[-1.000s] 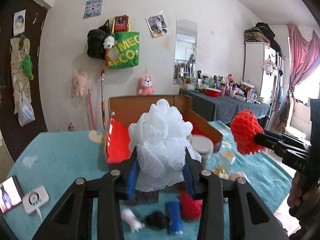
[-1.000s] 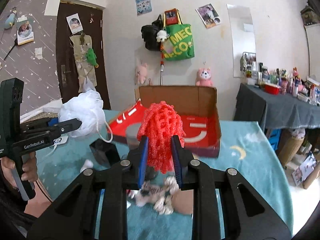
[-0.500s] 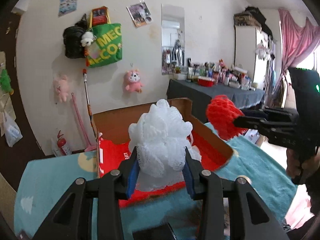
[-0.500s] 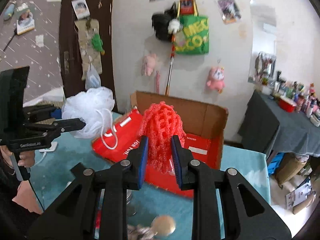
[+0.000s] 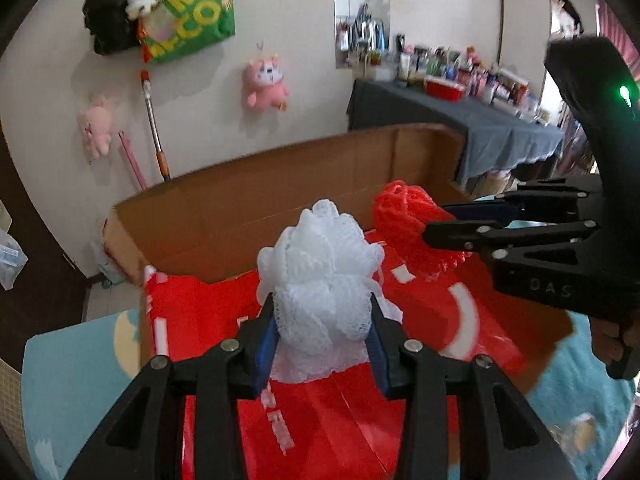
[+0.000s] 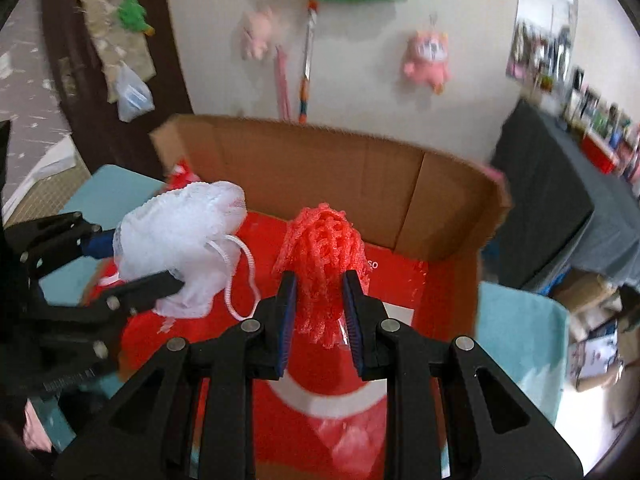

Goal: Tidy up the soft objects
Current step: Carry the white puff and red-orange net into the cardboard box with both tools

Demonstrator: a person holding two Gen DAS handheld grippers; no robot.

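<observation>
Aloft, both sponges (image 5: 324, 276) over box (image 5: 256, 204)

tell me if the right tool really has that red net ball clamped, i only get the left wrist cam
observer: yes, the right tool is shut on the red net ball, with a pad pressing each side.
operator: anything dangling off my white pouf
observer: a white cord loop hangs from the white pouf, above the floor of the cardboard box.
operator: is the box floor bare under the red one
observer: not quite, a crumpled pinkish plastic piece lies on the floor nearer the camera.
</observation>
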